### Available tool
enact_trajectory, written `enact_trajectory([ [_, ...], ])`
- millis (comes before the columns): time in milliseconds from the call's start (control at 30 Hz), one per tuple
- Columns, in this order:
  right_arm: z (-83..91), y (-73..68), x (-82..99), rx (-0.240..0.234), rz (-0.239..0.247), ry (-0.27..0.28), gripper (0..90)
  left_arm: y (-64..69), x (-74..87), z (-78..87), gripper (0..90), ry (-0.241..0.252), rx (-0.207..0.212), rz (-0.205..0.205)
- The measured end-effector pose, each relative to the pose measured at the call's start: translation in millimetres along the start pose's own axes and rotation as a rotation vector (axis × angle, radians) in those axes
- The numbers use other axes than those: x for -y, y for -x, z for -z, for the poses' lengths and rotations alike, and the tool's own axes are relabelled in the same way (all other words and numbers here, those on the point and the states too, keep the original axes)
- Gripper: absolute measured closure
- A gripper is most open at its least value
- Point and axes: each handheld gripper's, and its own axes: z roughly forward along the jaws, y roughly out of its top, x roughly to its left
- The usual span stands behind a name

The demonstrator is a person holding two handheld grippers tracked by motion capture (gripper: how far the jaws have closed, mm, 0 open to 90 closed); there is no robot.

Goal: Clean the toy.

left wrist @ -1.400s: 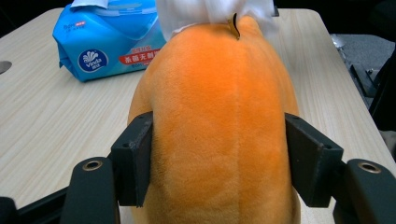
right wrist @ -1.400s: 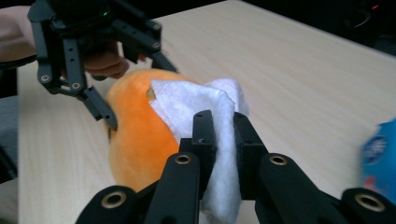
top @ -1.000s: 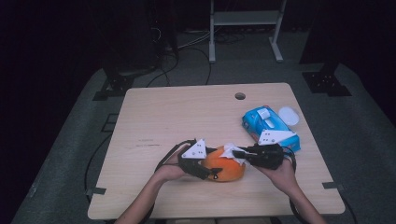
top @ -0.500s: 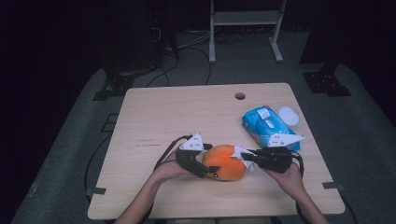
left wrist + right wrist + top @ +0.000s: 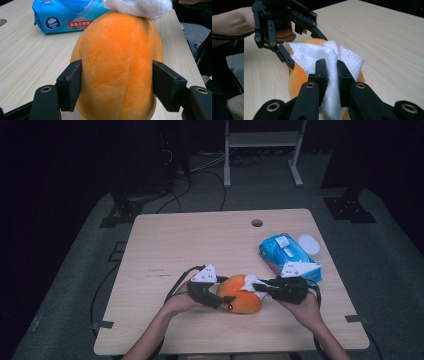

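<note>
An orange plush toy (image 5: 242,295) lies near the table's front edge. My left gripper (image 5: 227,301) takes it from the left. In the left gripper view both pads press into the plush toy's (image 5: 117,62) sides, and the left gripper's (image 5: 117,85) jaws have just been closing on it. My right gripper (image 5: 260,287) comes from the right, shut on a white tissue (image 5: 317,55) that lies over the plush toy's (image 5: 295,80) top. The right gripper (image 5: 331,68) pinches the tissue between its tips. The tissue (image 5: 140,7) caps the toy's far end.
A blue pack of wipes (image 5: 287,257) lies at the right of the wooden table (image 5: 200,240), a white round lid (image 5: 308,243) just behind it. A cable hole (image 5: 257,223) sits near the far edge. Cables trail off the table's left front.
The left jaws spread off the plush toy and have come back onto its sides. The right gripper with the tissue has shifted slightly to the right. Both hands stay near the front edge.
</note>
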Motion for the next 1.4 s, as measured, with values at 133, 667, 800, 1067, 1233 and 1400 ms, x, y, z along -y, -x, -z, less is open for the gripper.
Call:
enact_trajectory([
  [133, 9.6, 6.1, 11.9, 0.011, -0.037, 0.000, 81.6, 2.5, -3.5, -1.3, 29.9, -0.006, -0.004, -0.026],
  [667, -4.3, 3.5, -3.9, -0.020, -0.007, 0.001, 81.6, 2.9, -5.5, -2.1, 21.3, -0.010, -0.007, -0.019],
  [800, 0.0, 9.9, 2.1, 0.000, -0.031, 0.013, 81.6, -0.3, -4.2, -1.3, 10.8, -0.011, -0.012, 0.015],
  [1067, 9.7, 6.2, -7.7, -0.013, -0.010, 0.009, 81.6, 2.1, -5.9, -2.9, 32.7, 0.003, -0.008, 0.008],
  [1233, 1.9, -3.5, -20.1, -0.005, 0.055, -0.012, 81.6, 4.5, -7.0, -3.3, 33.1, -0.012, -0.004, -0.011],
  [1400, -0.7, 3.3, -10.2, -0.005, 0.031, -0.031, 81.6, 3.5, -3.2, -3.4, 32.5, -0.001, 0.025, -0.001],
])
